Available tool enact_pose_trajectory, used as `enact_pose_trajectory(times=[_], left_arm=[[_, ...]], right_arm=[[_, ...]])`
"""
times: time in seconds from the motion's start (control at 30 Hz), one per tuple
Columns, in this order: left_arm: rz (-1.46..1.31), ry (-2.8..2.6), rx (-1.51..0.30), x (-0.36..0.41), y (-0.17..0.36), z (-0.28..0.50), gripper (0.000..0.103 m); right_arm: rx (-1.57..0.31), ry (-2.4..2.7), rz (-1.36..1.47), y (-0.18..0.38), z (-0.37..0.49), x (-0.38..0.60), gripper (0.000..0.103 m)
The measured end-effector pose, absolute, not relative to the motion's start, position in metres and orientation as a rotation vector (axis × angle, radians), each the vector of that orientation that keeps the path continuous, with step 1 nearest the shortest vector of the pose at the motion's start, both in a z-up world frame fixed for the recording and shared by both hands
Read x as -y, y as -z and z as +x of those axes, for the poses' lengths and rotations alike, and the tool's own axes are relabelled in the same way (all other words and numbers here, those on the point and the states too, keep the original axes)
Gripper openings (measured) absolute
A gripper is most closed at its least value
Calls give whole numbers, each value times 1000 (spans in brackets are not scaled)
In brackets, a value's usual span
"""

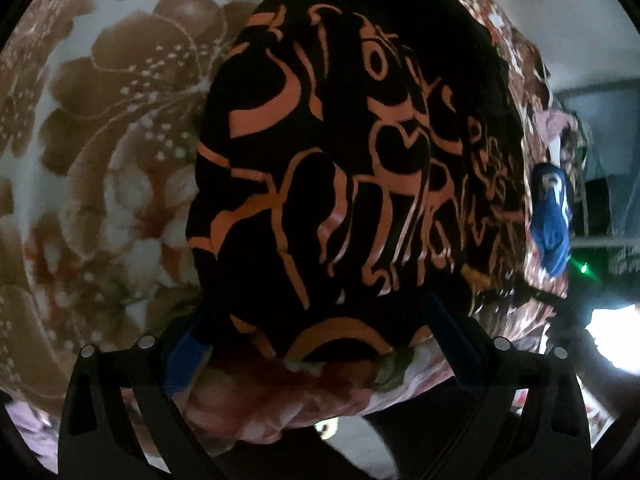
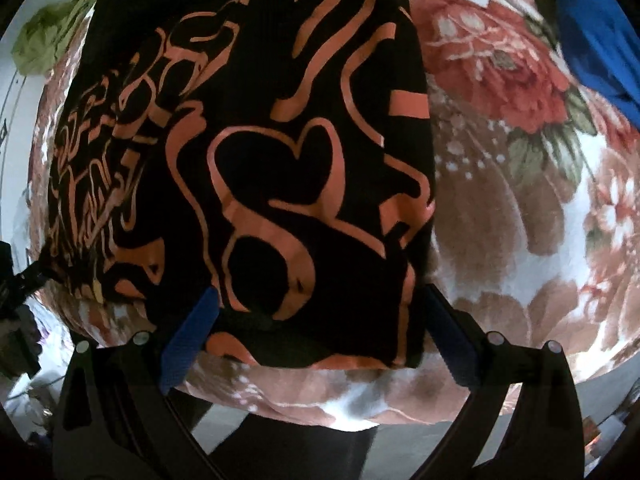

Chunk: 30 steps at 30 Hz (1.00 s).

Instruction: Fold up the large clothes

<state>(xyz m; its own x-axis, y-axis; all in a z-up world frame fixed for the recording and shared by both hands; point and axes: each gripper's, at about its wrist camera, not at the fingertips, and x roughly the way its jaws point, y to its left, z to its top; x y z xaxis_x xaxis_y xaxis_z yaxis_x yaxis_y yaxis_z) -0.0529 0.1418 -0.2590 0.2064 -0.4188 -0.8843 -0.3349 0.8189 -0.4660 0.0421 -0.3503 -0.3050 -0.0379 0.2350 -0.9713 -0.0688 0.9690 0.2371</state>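
Black garment with orange line print [image 1: 352,168] lies on the floral blanket [image 1: 100,128], already folded down to a compact bundle, near edge doubled over in both wrist views. My read: most folds are done; what's left is probably one more fold or a tidy and set-aside, can't confirm from here. Left gripper [image 1: 316,332] is spread wide, fingers straddling the near end of the bundle, nothing pinched. Right gripper [image 2: 320,320] likewise wide, blue pads [image 2: 188,340] either side of the folded edge; whether the pads touch cloth is unclear. Surface: soft blanket with a brown/red flower pattern on white, looks like a bed, its edge drops off just under both grippers. A blue cloth [image 2: 596,28] lies on the blanket to the right of the bundle, apart from it; a green cloth [image 2: 52,36] sits at the far left corner. Room beyond is dim and blurred: pale wall, dark clutter, a bright patch low right in the left view.
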Motion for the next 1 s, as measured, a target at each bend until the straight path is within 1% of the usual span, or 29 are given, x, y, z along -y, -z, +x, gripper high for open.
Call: enact_pose_trajectory(times=[0.13,0.2,0.27,0.33,0.37,0.4,0.47,0.5,0.53,0.6,0.63,0.77,0.8,0.83,1.0], left_arm=[[-715,23,-1395,-153,269,-54,97],[-747,-10,-1401,-160,275,-58,96],[-745,-14,-1413,-163,278,-59,86],[-681,-7,-1436,-162,277,-58,67],[-652,2,-1443,-159,276,-57,62],[-633,4,-1448,-158,275,-57,53],[-621,5,-1449,-159,273,-56,42],[-624,15,-1445,-158,272,-55,24],[-616,32,-1437,-155,270,-53,19],[-586,76,-1431,-145,266,-47,11],[-574,86,-1429,-142,266,-45,9],[-572,112,-1420,-137,262,-39,8],[-568,120,-1417,-136,260,-39,8],[-559,128,-1411,-134,258,-37,8],[-549,166,-1383,-126,242,-31,7]], right_arm=[[-1633,-214,109,320,50,356,98],[-1640,-215,106,326,53,360,97],[-1648,-224,79,331,55,358,94],[-1659,-231,44,334,57,353,87],[-1658,-237,37,334,59,349,83],[-1657,-250,28,333,60,345,78],[-1656,-247,5,330,62,335,74],[-1655,-251,2,329,62,329,71],[-1652,-259,-3,328,62,326,68],[-1649,-265,-13,327,62,319,63],[-1648,-268,-22,326,63,315,60],[-1640,-277,-51,320,53,305,52],[-1639,-281,-57,319,54,303,48],[-1636,-288,-59,317,54,301,35],[-1608,-350,-109,296,55,279,30]])
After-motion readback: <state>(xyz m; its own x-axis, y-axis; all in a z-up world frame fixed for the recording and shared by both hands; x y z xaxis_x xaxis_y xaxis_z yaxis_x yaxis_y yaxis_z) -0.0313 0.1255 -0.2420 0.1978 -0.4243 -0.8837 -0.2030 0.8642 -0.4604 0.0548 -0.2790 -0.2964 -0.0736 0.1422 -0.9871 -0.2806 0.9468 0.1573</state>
